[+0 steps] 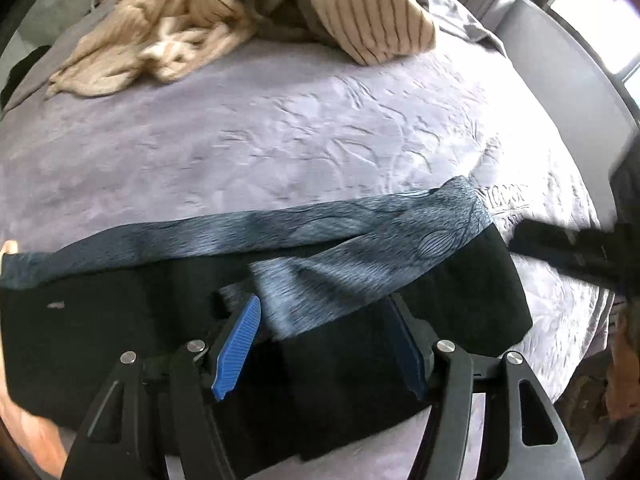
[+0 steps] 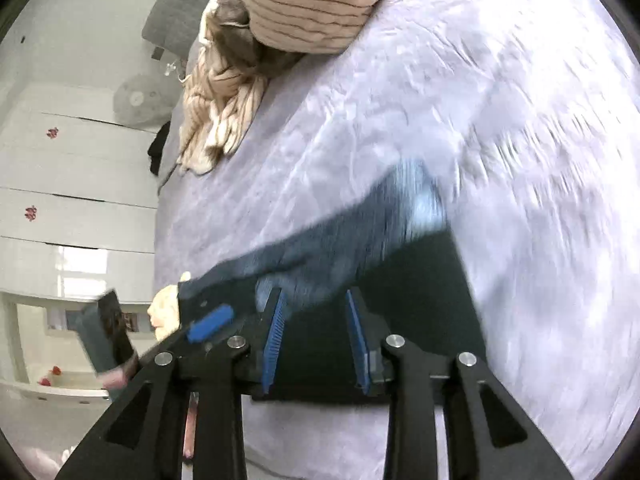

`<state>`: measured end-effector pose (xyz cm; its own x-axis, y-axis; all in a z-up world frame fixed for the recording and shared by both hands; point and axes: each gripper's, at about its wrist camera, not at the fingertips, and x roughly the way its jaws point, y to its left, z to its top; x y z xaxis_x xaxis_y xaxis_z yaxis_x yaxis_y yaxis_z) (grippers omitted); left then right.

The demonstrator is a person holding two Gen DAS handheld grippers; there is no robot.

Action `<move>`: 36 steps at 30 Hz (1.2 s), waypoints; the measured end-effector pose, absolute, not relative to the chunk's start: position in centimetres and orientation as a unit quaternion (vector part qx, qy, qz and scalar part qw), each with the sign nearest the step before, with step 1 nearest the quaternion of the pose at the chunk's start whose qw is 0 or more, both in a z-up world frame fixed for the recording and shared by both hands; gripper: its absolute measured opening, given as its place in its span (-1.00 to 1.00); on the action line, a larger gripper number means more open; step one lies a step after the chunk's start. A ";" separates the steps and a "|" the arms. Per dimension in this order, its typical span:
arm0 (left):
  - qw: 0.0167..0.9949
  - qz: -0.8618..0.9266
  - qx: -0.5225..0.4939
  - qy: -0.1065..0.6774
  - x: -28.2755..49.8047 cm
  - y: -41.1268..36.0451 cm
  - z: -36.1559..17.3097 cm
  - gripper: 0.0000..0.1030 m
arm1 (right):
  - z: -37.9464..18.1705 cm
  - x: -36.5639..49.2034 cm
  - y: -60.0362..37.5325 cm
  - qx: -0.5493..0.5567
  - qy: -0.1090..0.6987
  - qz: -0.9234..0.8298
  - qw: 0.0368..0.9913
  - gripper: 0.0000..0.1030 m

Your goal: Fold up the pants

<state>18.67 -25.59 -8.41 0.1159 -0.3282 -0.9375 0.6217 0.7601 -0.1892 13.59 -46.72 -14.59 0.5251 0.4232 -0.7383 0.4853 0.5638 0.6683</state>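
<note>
**Pants lie crosswise under both grippers, fingers spread and empty**

The pants (image 1: 460, 296), black with a blue-grey patterned band, lie flat on the lilac bed (image 1: 280, 140), near its close edge. In the left wrist view their long axis runs from 9 o'clock to 3 o'clock, straight across the line of the fingers.

The left gripper (image 1: 324, 344) hangs just over the middle of the garment, its 2 blue fingers (image 1: 236, 344) spread, with cloth showing behind the gap but nothing pinched. The right gripper (image 2: 316, 340) sits over the same dark cloth toward one end, fingers parted less widely and also empty; blur hides whether they touch the fabric.

A heap of beige clothes (image 1: 160, 52) lies well apart at 11 o'clock.

Judged from this, the next fold turns on that crosswise axis: each gripper is nearest to its own end, so each would take its own end or edge.
</note>
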 end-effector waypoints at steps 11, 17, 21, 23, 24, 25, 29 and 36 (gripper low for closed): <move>0.723 -0.272 0.156 0.615 20.4 -25.7 -13.9 0.27 | -19.5 15.7 -50.4 0.424 0.522 -0.077 0.736 -0.64; 0.726 -0.265 0.163 0.614 20.6 -25.6 -14.5 0.27 | -18.8 14.9 -52.4 0.375 0.535 -0.085 0.752 0.27; 0.725 -0.266 0.168 0.613 20.4 -25.9 -14.4 0.28 | -22.1 15.4 -52.9 0.472 0.522 -0.022 0.710 -0.18; 0.725 -0.265 0.170 0.612 20.4 -25.9 -14.2 0.28 | -23.2 15.2 -53.4 0.501 0.519 -0.019 0.692 -0.36; 0.725 -0.266 0.172 0.612 20.3 -25.9 -14.1 0.28 | -23.5 14.6 -54.0 0.533 0.507 -0.015 0.678 -0.40; 0.725 -0.266 0.172 0.612 20.3 -25.9 -14.0 0.28 | -23.4 14.3 -54.2 0.541 0.500 -0.009 0.676 -0.46; 0.729 -0.267 0.188 0.601 19.9 -26.1 -14.1 0.38 | -21.6 13.3 -54.0 0.519 0.499 0.009 0.694 -0.49; 0.729 -0.263 0.197 0.601 19.9 -26.2 -14.3 0.38 | -24.0 15.2 -53.8 0.512 0.518 0.027 0.685 -0.27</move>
